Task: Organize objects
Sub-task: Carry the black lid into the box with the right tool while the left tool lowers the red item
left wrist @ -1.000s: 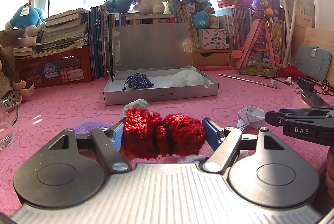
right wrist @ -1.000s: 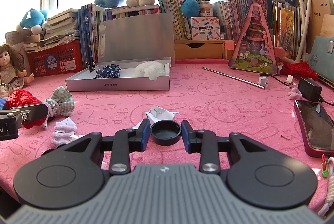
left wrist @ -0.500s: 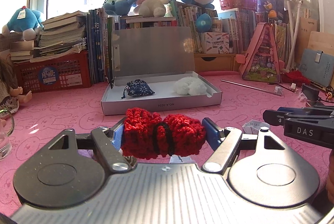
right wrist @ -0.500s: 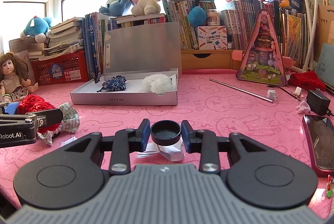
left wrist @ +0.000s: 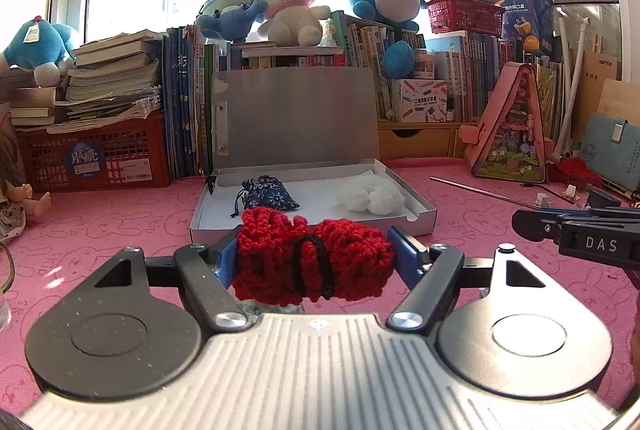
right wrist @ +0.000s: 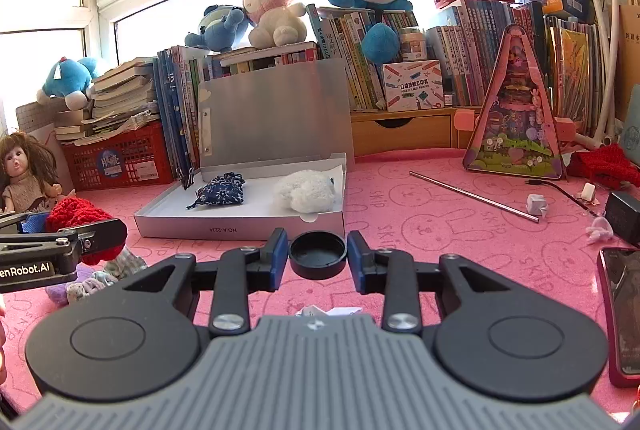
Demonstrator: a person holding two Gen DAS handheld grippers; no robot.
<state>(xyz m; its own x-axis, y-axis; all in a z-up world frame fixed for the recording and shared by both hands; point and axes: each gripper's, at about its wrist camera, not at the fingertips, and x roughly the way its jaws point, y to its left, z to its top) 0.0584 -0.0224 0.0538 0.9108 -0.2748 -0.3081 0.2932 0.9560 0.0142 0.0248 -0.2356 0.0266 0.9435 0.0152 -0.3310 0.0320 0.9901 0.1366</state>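
A red crocheted yarn bundle tied with a black band is clamped between the widely spread pads of the left gripper. A small round black plastic cap is pinched by the narrowly set right gripper. Beyond, an open grey cardboard box is seen on the pink tablecloth, a blue patterned pouch and white fluffy item inside.

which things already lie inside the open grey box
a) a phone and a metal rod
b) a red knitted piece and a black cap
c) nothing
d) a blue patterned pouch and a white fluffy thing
d: the blue patterned pouch and the white fluffy thing lie in the open grey box, while the red knitted piece and black cap sit in the grippers.
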